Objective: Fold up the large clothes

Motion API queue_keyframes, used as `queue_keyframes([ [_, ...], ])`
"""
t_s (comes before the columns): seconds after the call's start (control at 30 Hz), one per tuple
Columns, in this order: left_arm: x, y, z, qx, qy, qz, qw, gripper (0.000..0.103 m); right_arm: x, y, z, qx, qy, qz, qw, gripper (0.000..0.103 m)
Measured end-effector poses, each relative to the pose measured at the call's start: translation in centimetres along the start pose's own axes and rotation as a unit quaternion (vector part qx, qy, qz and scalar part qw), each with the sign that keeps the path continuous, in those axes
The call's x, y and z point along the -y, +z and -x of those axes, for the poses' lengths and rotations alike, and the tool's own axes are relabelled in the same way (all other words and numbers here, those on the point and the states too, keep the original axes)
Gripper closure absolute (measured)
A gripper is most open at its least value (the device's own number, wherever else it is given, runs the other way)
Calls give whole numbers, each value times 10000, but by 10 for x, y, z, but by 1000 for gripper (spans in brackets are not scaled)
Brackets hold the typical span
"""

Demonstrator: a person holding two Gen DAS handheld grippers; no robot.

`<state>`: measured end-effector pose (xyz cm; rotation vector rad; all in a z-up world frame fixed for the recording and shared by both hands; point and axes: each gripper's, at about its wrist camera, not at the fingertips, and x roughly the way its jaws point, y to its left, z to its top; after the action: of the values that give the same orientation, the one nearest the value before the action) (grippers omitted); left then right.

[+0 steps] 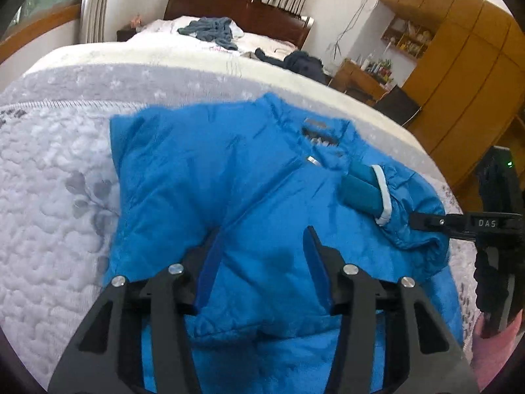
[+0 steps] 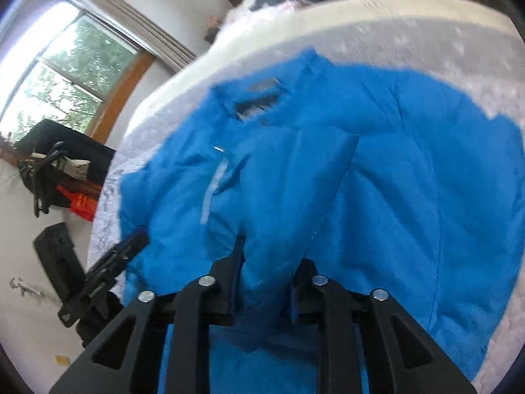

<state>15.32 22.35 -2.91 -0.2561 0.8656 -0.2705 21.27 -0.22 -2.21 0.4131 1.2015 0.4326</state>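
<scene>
A blue padded jacket (image 1: 229,177) lies on the bed (image 1: 49,197), collar far, hem near. The left gripper (image 1: 262,249) is spread over its near hem. The right gripper (image 2: 270,259) pinches a raised fold at the jacket's right side.

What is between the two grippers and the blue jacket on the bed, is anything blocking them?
Nothing visible. The left gripper hangs open right over the blue jacket, fabric bulging between its fingers. The right gripper has a fold of the jacket between its fingers. Other clothes lie far up the bed.
</scene>
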Motion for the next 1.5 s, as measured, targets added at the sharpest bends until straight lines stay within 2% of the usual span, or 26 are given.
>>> queue_keyframes([
  [0.1,1,-1,-1,26,9,-95,10000,54,7,0,-6,-4,77,-55,10000,73],
  [0.13,-1,0,1,18,-37,-37,10000,54,5,0,-3,18,-13,11,10000,70],
  [0.17,-2,0,2,15,-70,7,10000,54,3,0,1,52,-117,60,9999,64],
  [0.2,-3,0,5,18,-82,34,10000,54,-3,-1,9,158,-313,147,9993,57],
  [0.23,-3,0,9,36,-57,41,10000,53,-10,-4,17,310,-570,260,9976,55],
  [0.27,-1,1,14,77,21,29,10000,51,-20,-5,30,556,-1000,467,9923,51],
  [0.33,1,3,26,187,105,-5,9998,46,-37,-5,46,879,-1449,742,9827,42],
  [0.37,3,4,29,245,113,-21,9996,45,-49,-5,50,956,-1520,888,9797,37],
  [0.4,4,5,32,285,115,-46,9995,45,-58,-5,50,952,-1523,1035,9783,36],
  [0.5,3,4,29,221,269,-22,9994,43,-91,-7,28,687,-1706,1564,9704,31],
  [0.6,-5,1,22,130,281,26,9995,43,-114,-11,-12,389,-2142,1982,9557,31],
  [0.73,-7,-2,19,127,255,8,9996,43,-116,-9,-55,196,-2930,2199,9303,31],
  [0.8,-8,-3,17,127,235,4,9996,43,-109,-8,-59,254,-3182,2225,9212,54],
  [0.83,-9,-3,16,125,233,-7,9997,43,-104,-7,-56,282,-3151,2186,9231,58],
  [0.9,-9,-5,16,128,217,-9,9997,43,-97,-5,-44,311,-2880,1996,9361,73],
  [0.97,-10,-5,15,123,196,21,9997,43,-89,-4,-26,408,-2537,1768,9501,76],
  [1.0,-11,-5,16,128,186,40,9997,43,-80,-5,-9,479,-2213,1568,9613,76],
  [1.07,-11,-6,16,132,191,47,9997,43,-66,-5,18,612,-1732,1257,9749,77],
  [1.13,-9,-7,15,142,230,18,9996,43,-52,-7,41,732,-1496,979,9812,77],
  [1.27,-7,-8,15,157,291,-15,9995,43,-4,-15,80,862,-1236,412,9877,75],
  [1.33,-7,-8,14,166,323,-30,9993,43,19,-20,92,902,-1400,193,9858,68],
  [1.37,-7,-8,14,167,337,-33,9993,43,32,-22,98,939,-1564,80,9832,61],
  [1.43,-6,-8,16,152,378,-42,9992,43,50,-28,108,996,-1801,-89,9786,61],
  [1.5,-4,-7,21,154,425,8,9990,43,60,-35,117,1120,-1829,-166,9766,61],
])
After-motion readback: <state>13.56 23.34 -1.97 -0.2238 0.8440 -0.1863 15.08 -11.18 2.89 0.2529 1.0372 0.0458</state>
